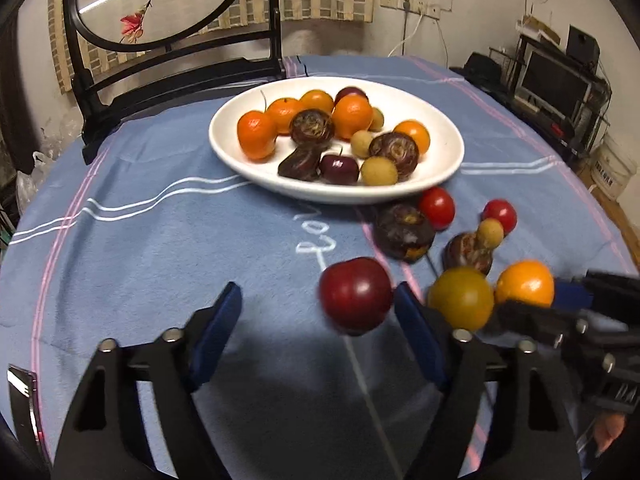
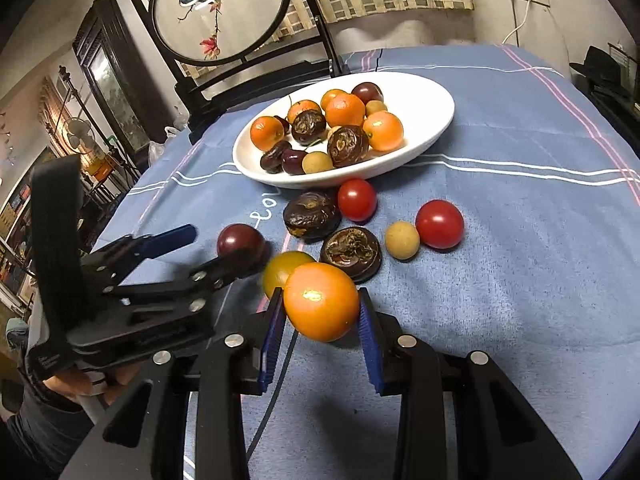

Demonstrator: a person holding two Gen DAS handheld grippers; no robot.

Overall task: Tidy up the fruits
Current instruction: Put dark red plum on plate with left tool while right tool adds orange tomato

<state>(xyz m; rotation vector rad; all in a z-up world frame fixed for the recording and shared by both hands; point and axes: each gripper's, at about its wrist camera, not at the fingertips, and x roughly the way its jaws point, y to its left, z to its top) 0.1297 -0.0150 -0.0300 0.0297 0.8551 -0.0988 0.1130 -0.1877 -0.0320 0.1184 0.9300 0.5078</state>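
A white oval plate (image 1: 440, 168) (image 2: 436, 120) holds several oranges, dark water chestnuts, cherries and longans. Loose fruit lies in front of it on the blue cloth. My left gripper (image 1: 318, 300) is open; a dark red plum (image 1: 355, 294) (image 2: 240, 242) sits just inside its right finger. My right gripper (image 2: 322, 300) has its blue pads against both sides of an orange fruit (image 2: 322, 300) (image 1: 524, 283). A yellow-green tomato (image 1: 460, 298) (image 2: 286, 270) lies between the two grippers.
Two red cherry tomatoes (image 2: 357, 199) (image 2: 440, 224), two water chestnuts (image 2: 312, 214) (image 2: 351, 253) and a longan (image 2: 402, 240) lie on the cloth near the plate. A black-framed round screen (image 2: 220, 12) stands behind the plate.
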